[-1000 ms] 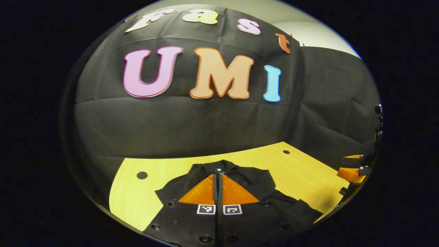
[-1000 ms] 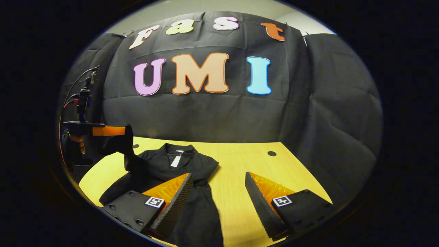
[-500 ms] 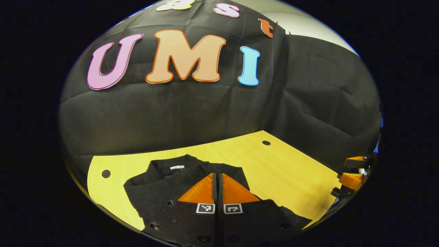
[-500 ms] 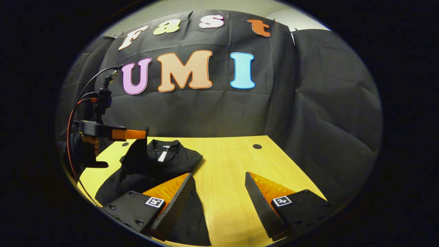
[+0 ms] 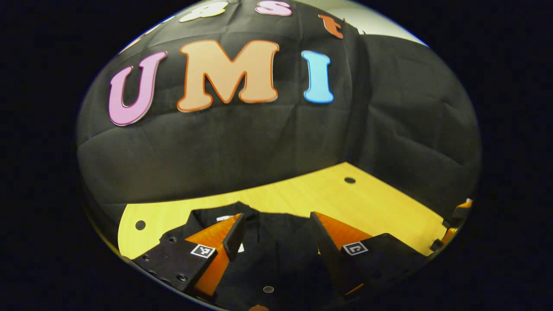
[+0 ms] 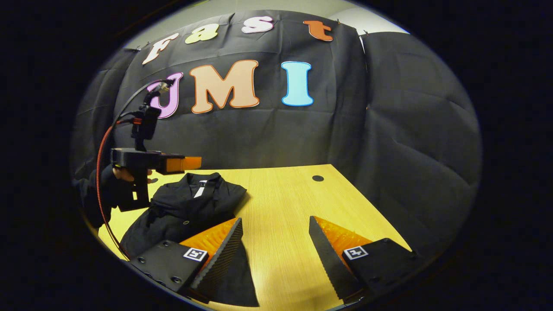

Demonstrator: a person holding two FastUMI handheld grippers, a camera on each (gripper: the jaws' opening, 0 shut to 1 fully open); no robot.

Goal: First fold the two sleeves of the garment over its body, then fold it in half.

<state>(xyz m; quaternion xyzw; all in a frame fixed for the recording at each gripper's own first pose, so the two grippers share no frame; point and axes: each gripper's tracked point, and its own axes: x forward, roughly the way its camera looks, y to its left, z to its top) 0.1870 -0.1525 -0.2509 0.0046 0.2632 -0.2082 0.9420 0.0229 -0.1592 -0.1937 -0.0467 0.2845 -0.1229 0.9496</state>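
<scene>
Right gripper view is showing the desk [image 6: 285,216], smooth pale wood-grain with round holes, carrying the garment [image 6: 190,207], a soft dark cloth lying collar away from me on its left part. My left gripper [image 5: 276,233] is hovering over it, jaws wide apart, gripping nothing. My right gripper [image 6: 274,242] is waiting beside the hem, jaws likewise spread and empty. Risk, in my judgement: limp fabric sliding on the slick surface and spoiling the sleeve fold. Small round buttons [image 6: 186,222] are dotting the front.

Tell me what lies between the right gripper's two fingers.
In the right gripper view, the right gripper stands open over bare wooden table; the black garment lies by its left finger, partly under it.
</scene>
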